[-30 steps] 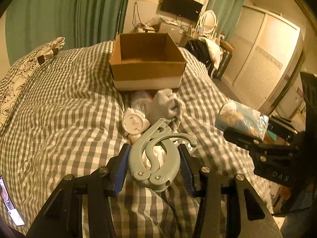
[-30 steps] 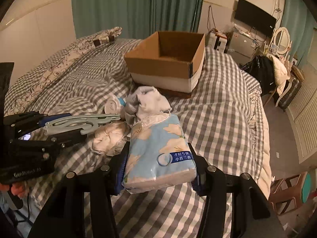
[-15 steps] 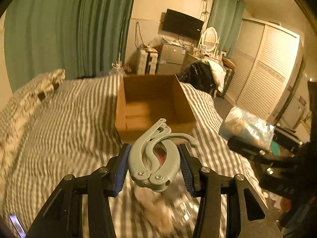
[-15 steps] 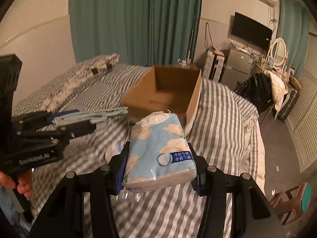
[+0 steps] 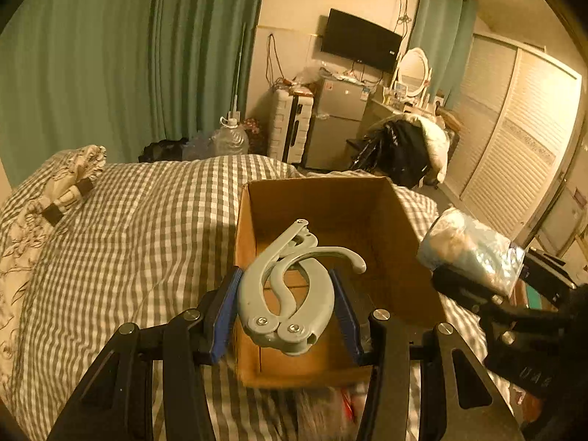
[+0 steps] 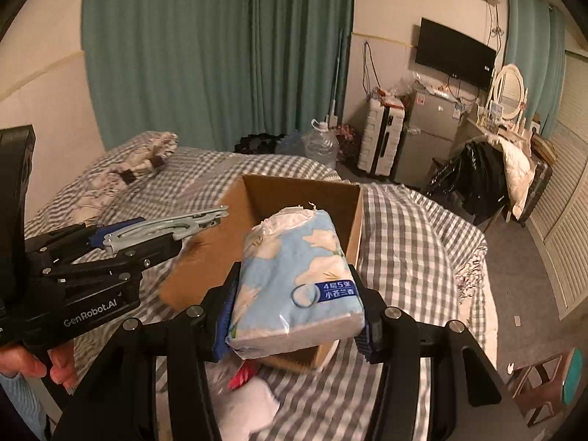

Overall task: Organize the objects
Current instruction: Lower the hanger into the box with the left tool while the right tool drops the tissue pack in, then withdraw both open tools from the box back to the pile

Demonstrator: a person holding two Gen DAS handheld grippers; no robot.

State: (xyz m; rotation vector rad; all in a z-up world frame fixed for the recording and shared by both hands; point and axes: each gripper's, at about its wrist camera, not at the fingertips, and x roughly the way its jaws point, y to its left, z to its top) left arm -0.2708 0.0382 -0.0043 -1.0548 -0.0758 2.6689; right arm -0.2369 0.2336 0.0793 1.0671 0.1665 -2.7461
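Left wrist view: left gripper [image 5: 286, 307] clamps grey hanger [image 5: 290, 294] at centre over cardboard box [image 5: 411, 257]; right gripper [image 6: 294, 312] grips tissue pack [image 6: 294, 283] above box; transport step, next lower and release.

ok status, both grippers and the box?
Left gripper shut on folding hanger, over the cardboard box. Right gripper shut on tissue pack, at the box's near edge. Box interior looks unobstructed.
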